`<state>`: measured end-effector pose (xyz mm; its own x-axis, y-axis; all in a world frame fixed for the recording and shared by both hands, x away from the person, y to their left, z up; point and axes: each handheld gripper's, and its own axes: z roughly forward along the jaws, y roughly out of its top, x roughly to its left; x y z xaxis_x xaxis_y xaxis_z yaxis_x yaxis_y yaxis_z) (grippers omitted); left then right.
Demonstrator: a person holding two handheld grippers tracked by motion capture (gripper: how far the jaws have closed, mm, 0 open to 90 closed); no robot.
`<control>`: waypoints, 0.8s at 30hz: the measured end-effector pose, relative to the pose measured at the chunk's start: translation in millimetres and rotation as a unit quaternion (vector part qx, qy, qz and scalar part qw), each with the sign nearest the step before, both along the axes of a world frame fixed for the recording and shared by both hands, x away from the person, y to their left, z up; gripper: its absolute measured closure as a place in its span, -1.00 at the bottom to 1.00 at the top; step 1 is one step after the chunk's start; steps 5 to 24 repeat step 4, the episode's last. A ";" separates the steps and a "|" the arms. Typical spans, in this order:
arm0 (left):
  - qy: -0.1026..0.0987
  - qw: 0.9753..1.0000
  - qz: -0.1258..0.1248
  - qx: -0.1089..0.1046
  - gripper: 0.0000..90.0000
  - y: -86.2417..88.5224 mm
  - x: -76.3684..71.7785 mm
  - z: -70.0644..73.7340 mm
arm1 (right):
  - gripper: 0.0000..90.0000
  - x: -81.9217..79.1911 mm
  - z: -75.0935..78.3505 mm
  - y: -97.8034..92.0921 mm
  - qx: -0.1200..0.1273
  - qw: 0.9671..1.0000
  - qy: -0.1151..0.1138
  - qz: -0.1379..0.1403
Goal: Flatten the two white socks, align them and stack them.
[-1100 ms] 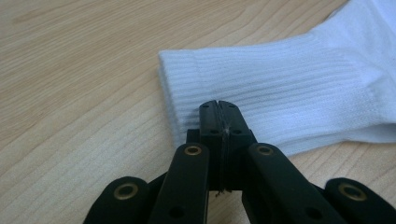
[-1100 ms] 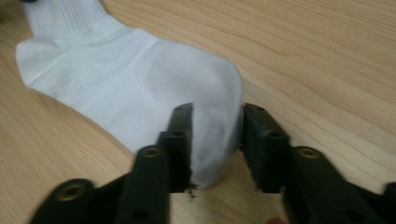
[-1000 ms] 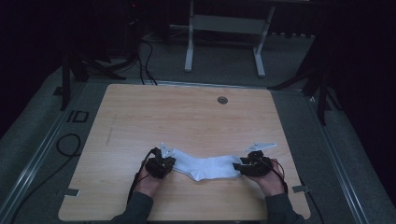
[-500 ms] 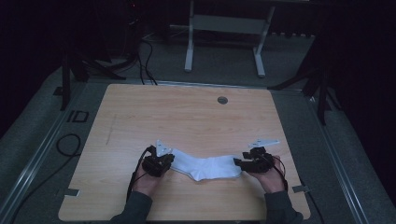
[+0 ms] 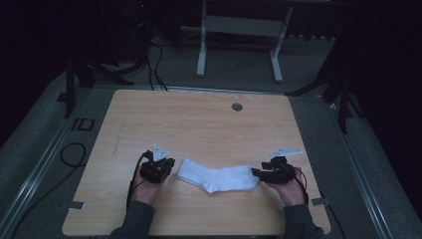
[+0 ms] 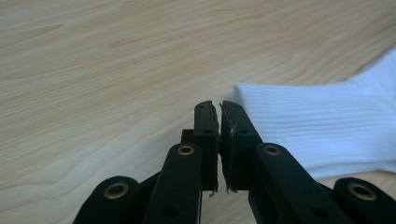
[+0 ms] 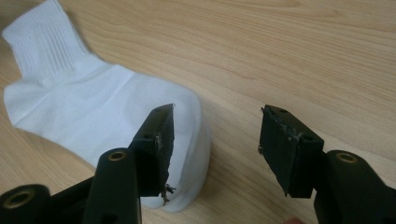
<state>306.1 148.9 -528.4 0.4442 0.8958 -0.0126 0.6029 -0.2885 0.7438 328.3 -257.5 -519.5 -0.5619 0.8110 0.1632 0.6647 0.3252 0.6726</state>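
Change since the earlier frames: both grippers have let go of the sock (image 5: 219,178), which now lies flat on the tabletop (image 5: 199,124) instead of being stretched between them; its ends no longer rise toward the fingers.
Sock position: near the person's edge of the tabletop, between the two hands, long axis running left to right, ribbed cuff toward the left, toe toward the right.
Left gripper (image 5: 166,167): just beside the cuff end; in the left gripper view its fingers (image 6: 206,126) stand almost together, a thin slit between them, holding nothing, the cuff (image 6: 317,126) lying just off to their right.
Right gripper (image 5: 259,173): at the toe end; in the right gripper view the fingers (image 7: 156,140) stand wide apart and empty, one finger above the toe (image 7: 187,135), the other over bare wood.
Nearer hand: both about equally close, each to its own end.
Deciding relation: the sock lies inward of each gripper, so any fresh grasp means closing in along its length.
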 end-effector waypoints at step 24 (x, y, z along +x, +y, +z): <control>-0.003 1.000 0.016 0.017 0.84 6.8 2.7 -0.7 | -0.01 0.2 2.5 -6.0 0.011 1.000 -0.005 -0.006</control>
